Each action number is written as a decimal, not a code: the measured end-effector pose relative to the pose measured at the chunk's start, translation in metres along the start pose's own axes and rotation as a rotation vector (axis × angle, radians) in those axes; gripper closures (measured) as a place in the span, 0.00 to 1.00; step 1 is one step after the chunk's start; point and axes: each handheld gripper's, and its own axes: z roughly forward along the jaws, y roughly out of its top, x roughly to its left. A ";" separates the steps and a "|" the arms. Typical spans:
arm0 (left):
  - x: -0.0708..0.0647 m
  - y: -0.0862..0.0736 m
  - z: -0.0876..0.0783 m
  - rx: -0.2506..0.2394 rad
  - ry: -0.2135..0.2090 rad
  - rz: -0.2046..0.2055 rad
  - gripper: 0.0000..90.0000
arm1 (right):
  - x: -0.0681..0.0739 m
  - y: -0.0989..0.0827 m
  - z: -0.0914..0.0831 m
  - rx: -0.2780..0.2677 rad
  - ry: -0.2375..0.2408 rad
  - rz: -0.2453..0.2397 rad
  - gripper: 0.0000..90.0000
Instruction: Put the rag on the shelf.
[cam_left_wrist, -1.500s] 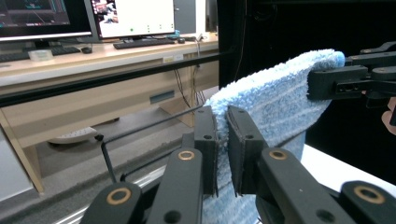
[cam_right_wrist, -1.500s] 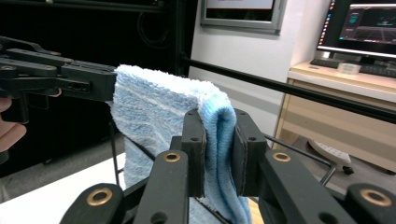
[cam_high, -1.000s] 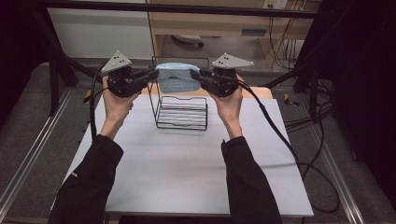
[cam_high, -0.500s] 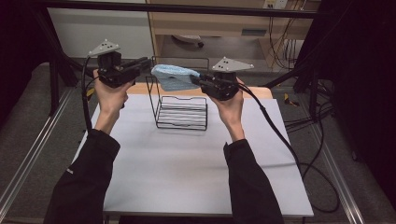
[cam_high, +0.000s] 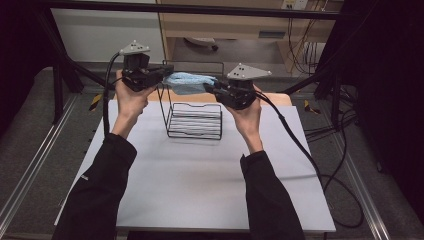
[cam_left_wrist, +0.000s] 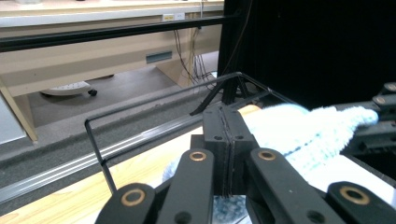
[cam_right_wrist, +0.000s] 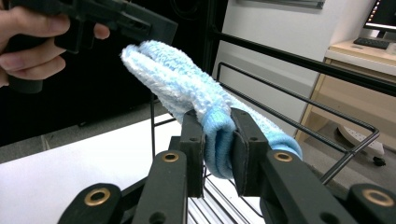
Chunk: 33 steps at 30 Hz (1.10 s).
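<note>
A light blue fluffy cloth (cam_high: 189, 82), folded over, hangs in the air above the black wire basket (cam_high: 195, 122). My right gripper (cam_high: 210, 89) is shut on it, and its pads squeeze the cloth's blue hemmed end (cam_right_wrist: 217, 140). The rest of the cloth (cam_right_wrist: 173, 79) reaches out towards my left gripper (cam_right_wrist: 154, 28). That left gripper (cam_high: 167, 71) sits just above and left of the cloth's free end. Its jaws have just been closing and now meet pad to pad (cam_left_wrist: 225, 119) with nothing between them. The cloth (cam_left_wrist: 299, 130) lies to their right.
The wire basket stands on the white table (cam_high: 200, 180) towards its back, with a tall wire back rail (cam_left_wrist: 140, 109). Behind it run a wooden strip (cam_high: 272, 97) and a black frame bar (cam_high: 200, 9). Cables (cam_high: 320, 165) trail off the table's right side.
My left gripper has risen and drawn back to the left, off the cloth's end. The right gripper has kept its place with the cloth in it.
</note>
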 end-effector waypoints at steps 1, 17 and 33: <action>0.000 -0.002 -0.001 0.002 -0.006 -0.002 0.99 | 0.000 0.000 0.000 0.001 0.000 0.001 0.85; -0.003 -0.020 -0.002 0.009 -0.023 0.018 0.99 | 0.008 0.009 -0.012 0.018 0.025 0.031 0.48; -0.005 -0.038 -0.006 0.019 -0.019 0.053 0.99 | 0.011 0.015 -0.001 0.126 0.038 0.147 0.98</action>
